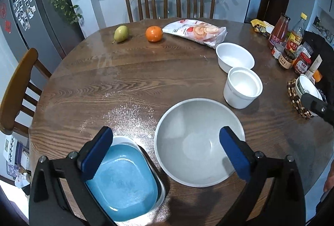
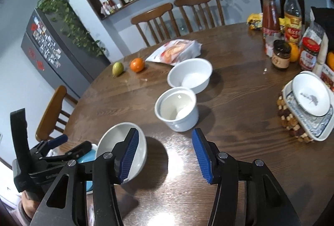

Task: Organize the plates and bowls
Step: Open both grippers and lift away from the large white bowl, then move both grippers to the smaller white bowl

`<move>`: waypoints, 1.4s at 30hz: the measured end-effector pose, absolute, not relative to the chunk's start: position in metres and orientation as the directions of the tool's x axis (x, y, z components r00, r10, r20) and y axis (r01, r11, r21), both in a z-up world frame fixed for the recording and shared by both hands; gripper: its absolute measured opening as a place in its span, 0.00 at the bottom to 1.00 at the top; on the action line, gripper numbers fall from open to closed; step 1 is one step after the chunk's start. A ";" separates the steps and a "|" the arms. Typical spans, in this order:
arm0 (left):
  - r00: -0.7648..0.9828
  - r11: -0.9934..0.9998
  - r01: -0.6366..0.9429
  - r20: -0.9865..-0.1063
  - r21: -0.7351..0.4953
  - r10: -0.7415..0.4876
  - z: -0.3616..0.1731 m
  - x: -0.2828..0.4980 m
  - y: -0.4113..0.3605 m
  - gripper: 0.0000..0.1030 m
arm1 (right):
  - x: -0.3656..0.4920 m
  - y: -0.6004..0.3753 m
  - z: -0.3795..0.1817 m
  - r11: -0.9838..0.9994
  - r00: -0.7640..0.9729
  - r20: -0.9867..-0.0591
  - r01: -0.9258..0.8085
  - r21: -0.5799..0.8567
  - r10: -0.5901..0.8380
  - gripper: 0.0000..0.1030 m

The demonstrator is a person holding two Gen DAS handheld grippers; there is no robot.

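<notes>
My left gripper (image 1: 165, 136) hangs wide open above the near part of the wooden table (image 1: 125, 84), with nothing between its blue pads. Its left finger is over a blue square plate (image 1: 123, 180) that lies in a white square dish. Its right finger is over a large grey bowl (image 1: 200, 142). My right gripper (image 2: 165, 134) is open over bare table, just right of that grey bowl (image 2: 117, 142). Beyond it stand nested deep white bowls (image 2: 177, 109) and a wider white bowl (image 2: 191, 75). At the right, a small white plate (image 2: 311, 96) rests in a patterned rectangular dish on a beaded trivet.
A pear (image 1: 120, 33), an orange (image 1: 154, 33) and a snack bag (image 1: 196, 32) lie at the far side. Sauce bottles and jars (image 2: 281, 38) crowd the far right. Wooden chairs (image 1: 146, 2) ring the round table. A fridge stands at the left.
</notes>
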State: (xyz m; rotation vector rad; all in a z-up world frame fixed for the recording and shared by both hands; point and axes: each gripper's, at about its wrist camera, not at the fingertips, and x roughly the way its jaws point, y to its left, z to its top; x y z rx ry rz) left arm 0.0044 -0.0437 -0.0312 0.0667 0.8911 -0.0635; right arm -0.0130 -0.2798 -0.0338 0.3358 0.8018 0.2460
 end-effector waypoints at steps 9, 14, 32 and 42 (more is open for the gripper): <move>0.654 0.992 0.108 -0.756 0.058 -0.027 -0.017 0.002 -0.052 0.99 | -0.019 -0.317 -0.006 0.941 0.736 -0.630 -0.025 0.339 0.246 0.53; 0.681 0.991 0.117 -0.732 0.069 -0.030 -0.005 0.002 -0.059 0.99 | -0.022 -0.334 0.021 0.955 0.776 -0.599 -0.015 0.295 0.198 0.53; 0.763 0.991 0.130 -0.641 0.036 -0.076 0.060 0.032 -0.074 0.99 | -0.001 -0.360 0.084 0.977 0.843 -0.520 -0.025 0.214 0.135 0.53; 0.772 0.991 0.134 -0.625 -0.021 -0.118 0.088 0.084 -0.087 0.99 | 0.040 -0.360 0.097 0.976 0.843 -0.511 -0.065 0.209 0.166 0.53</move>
